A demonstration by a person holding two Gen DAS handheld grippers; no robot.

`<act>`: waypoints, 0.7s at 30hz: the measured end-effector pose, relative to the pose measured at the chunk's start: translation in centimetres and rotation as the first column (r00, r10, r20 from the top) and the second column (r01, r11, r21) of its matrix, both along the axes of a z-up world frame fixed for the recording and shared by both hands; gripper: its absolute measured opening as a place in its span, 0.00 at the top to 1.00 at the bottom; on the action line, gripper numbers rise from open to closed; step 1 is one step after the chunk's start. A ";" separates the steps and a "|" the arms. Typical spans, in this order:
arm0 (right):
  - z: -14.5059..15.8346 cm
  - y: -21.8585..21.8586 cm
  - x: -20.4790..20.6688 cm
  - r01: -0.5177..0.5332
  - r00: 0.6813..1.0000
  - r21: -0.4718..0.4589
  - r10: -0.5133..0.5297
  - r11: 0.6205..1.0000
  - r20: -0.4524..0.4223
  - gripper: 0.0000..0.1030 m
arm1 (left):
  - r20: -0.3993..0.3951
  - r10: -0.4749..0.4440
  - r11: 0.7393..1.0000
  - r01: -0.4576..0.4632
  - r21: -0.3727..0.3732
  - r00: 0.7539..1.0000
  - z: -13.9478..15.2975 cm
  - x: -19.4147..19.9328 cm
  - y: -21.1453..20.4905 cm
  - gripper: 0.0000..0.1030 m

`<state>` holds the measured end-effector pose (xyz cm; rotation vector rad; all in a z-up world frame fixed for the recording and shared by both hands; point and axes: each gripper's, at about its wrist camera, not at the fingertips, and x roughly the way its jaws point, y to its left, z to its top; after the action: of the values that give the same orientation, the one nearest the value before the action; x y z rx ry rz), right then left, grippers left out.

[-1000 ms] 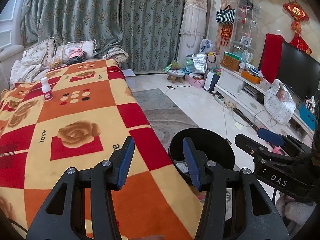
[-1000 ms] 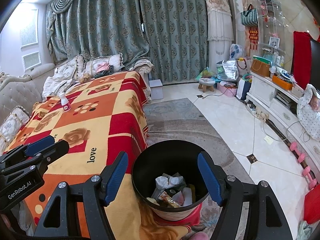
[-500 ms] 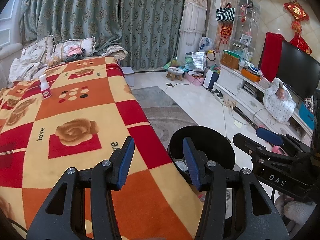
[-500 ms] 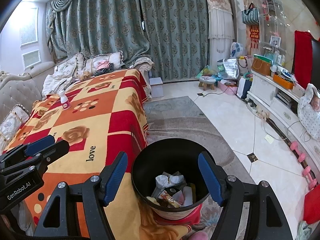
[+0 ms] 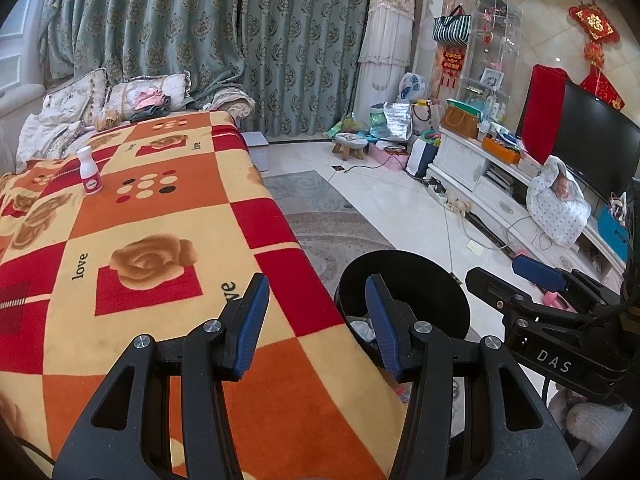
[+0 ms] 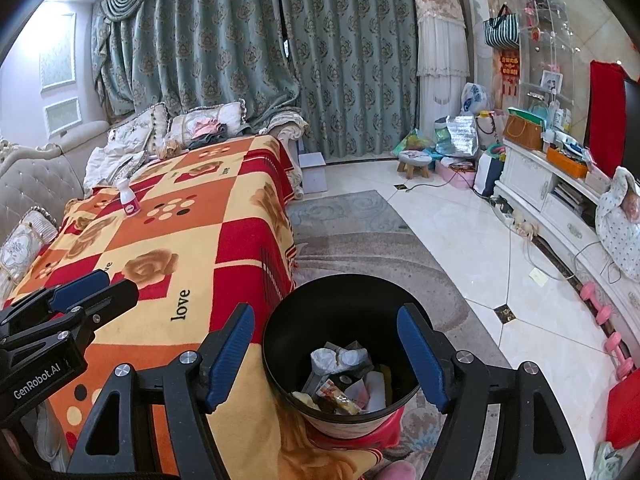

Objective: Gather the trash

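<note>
A black trash bin stands on the floor against the near corner of the blanket-covered table. Crumpled paper and wrappers lie in its bottom. My right gripper hangs open over the bin's mouth with nothing between its blue pads. My left gripper is open and empty above the blanket's edge, with the bin just to its right. A small white bottle with a pink label stands upright at the far end of the blanket, also visible as the bottle in the right wrist view.
Cushions and folded clothes sit on a sofa beyond the table. A grey rug and tiled floor stretch to the right. A white TV cabinet, a small stool, bags and pink dumbbells line the right side.
</note>
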<state>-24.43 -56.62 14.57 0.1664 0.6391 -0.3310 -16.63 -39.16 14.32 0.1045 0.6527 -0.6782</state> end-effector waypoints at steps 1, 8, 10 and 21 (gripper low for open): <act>0.0 0.0 0.1 0.000 1.000 0.001 0.000 1.000 0.000 0.30 | 0.001 0.001 1.000 -0.001 0.001 1.000 0.0 0.0 0.0 0.53; 0.0 0.0 0.1 0.000 1.000 0.001 0.000 1.000 -0.002 0.30 | 0.000 0.001 1.000 -0.001 0.003 1.000 0.0 0.0 0.0 0.53; 0.0 -0.1 0.1 0.000 1.000 0.003 0.000 1.000 -0.003 0.30 | 0.000 0.002 1.000 -0.002 0.002 1.000 0.0 0.0 0.0 0.53; -0.2 -0.2 -0.1 0.000 1.000 0.003 0.000 1.000 -0.008 0.29 | 0.000 0.001 1.000 -0.001 0.003 1.000 0.0 -0.1 0.0 0.53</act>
<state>-24.54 -56.80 14.39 0.1681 0.6471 -0.3311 -16.68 -39.16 14.28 0.1070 0.6538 -0.6760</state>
